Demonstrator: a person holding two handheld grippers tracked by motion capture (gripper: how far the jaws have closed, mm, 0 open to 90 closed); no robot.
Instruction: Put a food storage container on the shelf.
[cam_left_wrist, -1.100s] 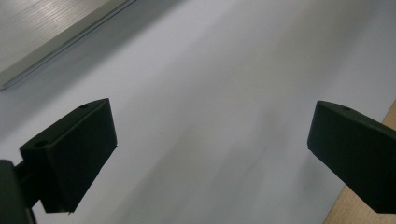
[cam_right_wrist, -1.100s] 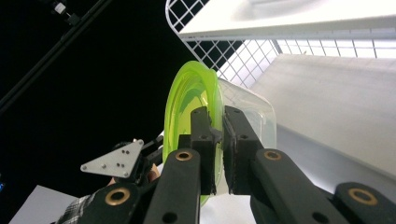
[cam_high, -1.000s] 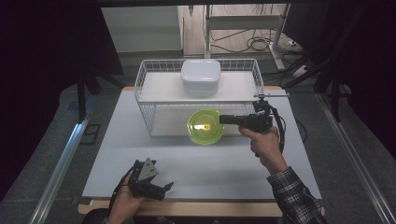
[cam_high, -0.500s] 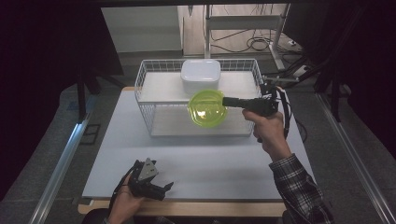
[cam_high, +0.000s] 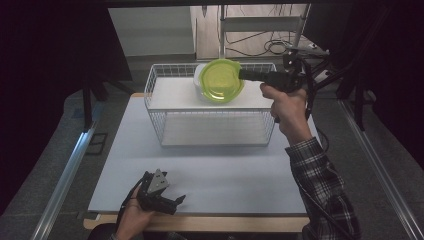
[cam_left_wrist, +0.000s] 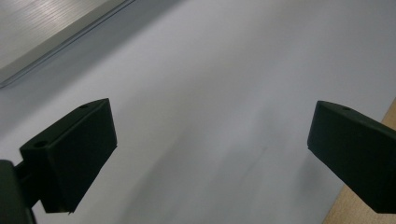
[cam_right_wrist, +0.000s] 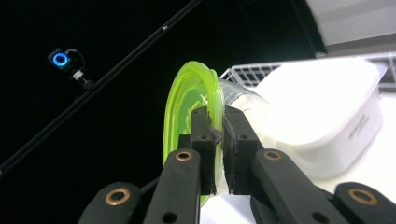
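1. Right gripper (cam_high: 243, 74) clamped on the rim of a green-lidded container (cam_high: 220, 80); in the right gripper view its fingers (cam_right_wrist: 205, 135) pinch the lid edge (cam_right_wrist: 187, 107), the clear tub to one side of them.
2. We see the container carried on edge, in the air over the top shelf of the wire rack (cam_high: 155, 82), at the rack's back right, just in front of the white box (cam_right_wrist: 327, 107) sitting there. We cannot tell if they touch.
3. Left gripper (cam_high: 172, 202) rests low near the table's (cam_high: 225, 165) front left corner, fingers (cam_left_wrist: 70, 154) wide apart, nothing between them, well apart from the rack.
4. We judge the step as placing the container on the top shelf, near done.
5. Risks, as we read them:
   - thin rim grip, container tilted: it could swing or slip out if the hand jerks.
   - if only the lid is pinched, the tub might pop off and drop.
   - white box crowds the spot: a nudge could shove it toward the back edge.
   - letting go while on edge, it may roll or tip off the shelf.
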